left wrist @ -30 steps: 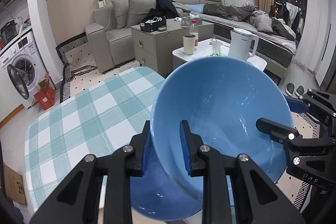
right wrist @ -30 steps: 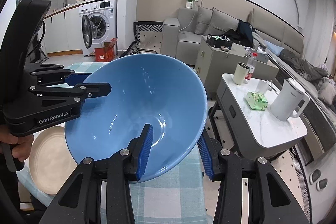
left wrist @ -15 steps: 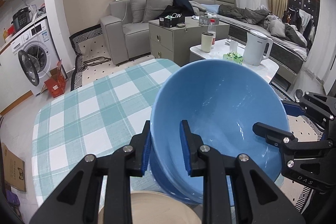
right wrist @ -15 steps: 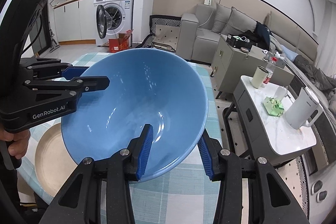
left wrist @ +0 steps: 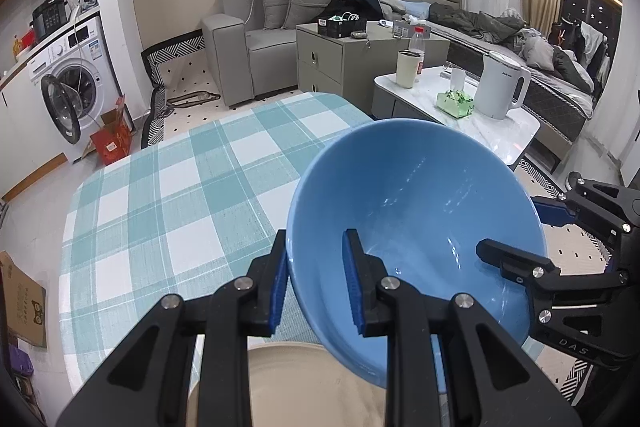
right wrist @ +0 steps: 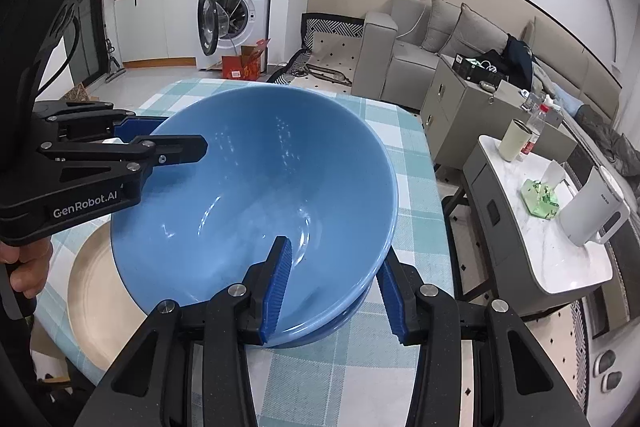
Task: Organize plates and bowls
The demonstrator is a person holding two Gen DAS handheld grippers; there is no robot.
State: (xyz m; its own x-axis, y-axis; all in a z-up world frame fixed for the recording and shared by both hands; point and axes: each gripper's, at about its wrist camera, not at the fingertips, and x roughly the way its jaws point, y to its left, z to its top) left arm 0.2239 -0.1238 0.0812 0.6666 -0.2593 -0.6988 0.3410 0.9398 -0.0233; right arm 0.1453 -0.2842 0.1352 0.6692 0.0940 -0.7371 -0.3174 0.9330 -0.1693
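Note:
A large blue bowl (left wrist: pixel 420 207) (right wrist: pixel 248 195) hangs tilted just above the checked tablecloth (left wrist: pixel 180 207) (right wrist: pixel 412 155). My left gripper (left wrist: pixel 316 239) (right wrist: pixel 168 135) is shut on its left rim, one finger inside and one outside. My right gripper (right wrist: pixel 336 251) (left wrist: pixel 516 227) is shut on the opposite rim the same way. A second blue rim shows just under the bowl at the right gripper's side. A beige plate (left wrist: pixel 300 387) (right wrist: pixel 96 287) lies on the table, partly under the bowl's near-left edge.
A person's hand (right wrist: pixel 24 267) holds the left gripper's handle. Beyond the table's right edge stands a white side table (right wrist: pixel 552 259) with a kettle (right wrist: pixel 596 211), a cup and a bottle. A grey cabinet (left wrist: pixel 340 63), sofa and washing machine (right wrist: pixel 228 15) stand farther back.
Both grippers have carried the bowl downward and across the table. The beige plate has come into the left wrist view and shows larger beneath the bowl.

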